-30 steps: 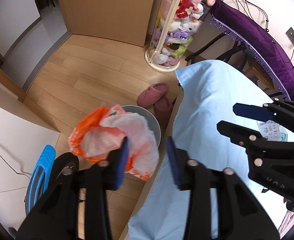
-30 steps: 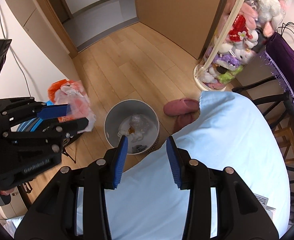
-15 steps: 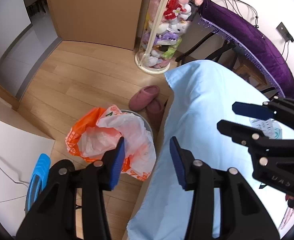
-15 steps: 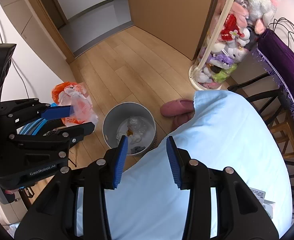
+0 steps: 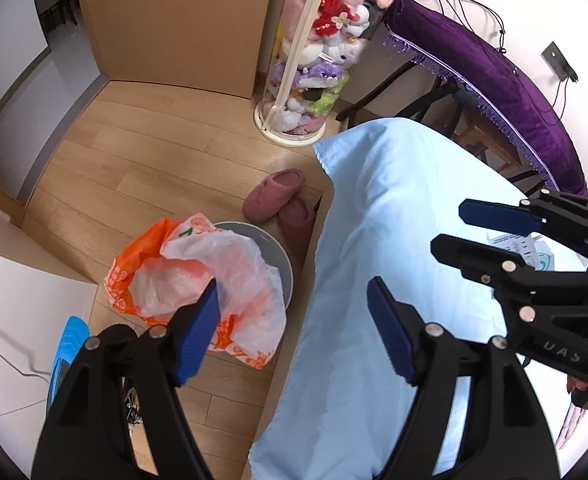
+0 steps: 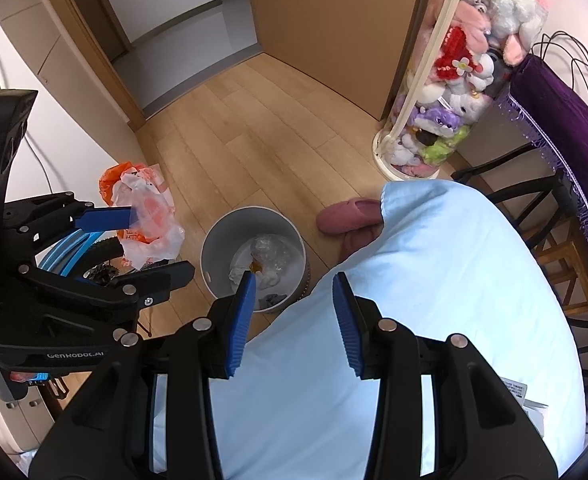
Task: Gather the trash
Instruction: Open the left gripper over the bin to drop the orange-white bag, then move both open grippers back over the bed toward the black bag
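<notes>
Bag hanging off the left gripper's one finger, beside and above the bin, not yet inside. Jaws just been opening, now spread wide with nothing pinched between them; right gripper half-spread, empty, above the bed. Bin already holding some scraps; left to do, probably: getting the bag in.

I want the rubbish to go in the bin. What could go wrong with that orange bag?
The left gripper has just been opening and nothing sits between its pads. In the right wrist view the orange and white bag appears beside the grey bin, not over it, so it may land on the wooden floor.
</notes>
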{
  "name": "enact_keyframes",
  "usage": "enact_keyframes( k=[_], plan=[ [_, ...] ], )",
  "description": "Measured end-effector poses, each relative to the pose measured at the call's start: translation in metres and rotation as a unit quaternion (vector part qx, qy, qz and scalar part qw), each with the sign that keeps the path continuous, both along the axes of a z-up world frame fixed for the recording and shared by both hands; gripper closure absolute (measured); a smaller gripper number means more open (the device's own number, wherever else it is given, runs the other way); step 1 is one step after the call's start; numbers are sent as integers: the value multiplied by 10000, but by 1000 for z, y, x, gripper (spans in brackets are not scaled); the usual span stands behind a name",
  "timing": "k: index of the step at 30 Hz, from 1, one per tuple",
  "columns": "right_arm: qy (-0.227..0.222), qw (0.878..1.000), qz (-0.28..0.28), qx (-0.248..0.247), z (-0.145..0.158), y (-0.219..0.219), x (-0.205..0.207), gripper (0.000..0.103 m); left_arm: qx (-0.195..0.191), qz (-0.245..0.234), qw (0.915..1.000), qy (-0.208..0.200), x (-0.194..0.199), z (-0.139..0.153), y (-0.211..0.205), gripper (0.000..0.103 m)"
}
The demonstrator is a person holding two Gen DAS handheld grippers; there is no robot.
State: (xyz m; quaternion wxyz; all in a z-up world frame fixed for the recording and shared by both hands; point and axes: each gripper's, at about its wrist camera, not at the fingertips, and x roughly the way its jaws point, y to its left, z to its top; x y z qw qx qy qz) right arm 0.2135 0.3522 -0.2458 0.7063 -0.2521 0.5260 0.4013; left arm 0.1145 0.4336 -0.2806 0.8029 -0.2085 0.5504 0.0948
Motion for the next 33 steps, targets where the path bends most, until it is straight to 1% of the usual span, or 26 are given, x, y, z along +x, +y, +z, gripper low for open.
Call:
enact_keyframes(
  k=[2,5,7,8,10,14,15,16,17,18,19,20,22,23,25,28,33],
  plan=[
    [8,10000,-32,-6,-1,-2,2,65,34,-111,9999,20,2,-1,-1,30],
    [9,10000,-65,-14,-1,-5,4,65,-173,-191,9997,-34,4,-3,0,30],
    [12,10000,-92,-15,-2,-7,5,65,-135,-244,9996,95,7,-7,0,30],
    [11,9999,-106,-12,-1,-8,6,65,-197,-246,9995,76,7,-8,2,30],
    [12,9999,-136,3,-1,-10,7,65,-63,-344,9992,181,9,-10,1,30],
    [10,9998,-189,28,0,-11,7,65,38,-463,9985,283,11,-15,1,30],
    [10,9998,-198,38,1,-11,7,65,124,-484,9981,369,12,-16,0,30],
    [20,9998,-214,55,1,-11,7,65,115,-491,9980,393,13,-18,1,30],
    [22,9997,-227,69,2,-12,7,65,-181,-438,9984,306,12,-18,5,30],
    [13,9997,-226,69,2,-12,8,65,-235,-374,9985,335,12,-19,6,30],
    [4,9997,-225,70,2,-12,8,65,7,-410,9983,420,12,-20,4,30],
    [14,9997,-235,77,2,-12,9,65,261,-563,9971,443,14,-19,-1,30],
    [14,9997,-224,79,2,-12,8,65,52,-591,9977,313,13,-16,-1,30],
    [12,9998,-199,82,2,-11,8,65,98,-640,9976,262,13,-14,-2,30],
    [32,9998,-175,89,1,-9,9,65,327,-835,9958,191,13,-11,-8,30],
    [209,9994,-54,269,1,-3,11,65,219,-936,9954,33,10,-6,-10,30],
    [375,9958,671,505,3,19,7,65,291,-1177,9925,-175,5,5,-19,30]
  ],
)
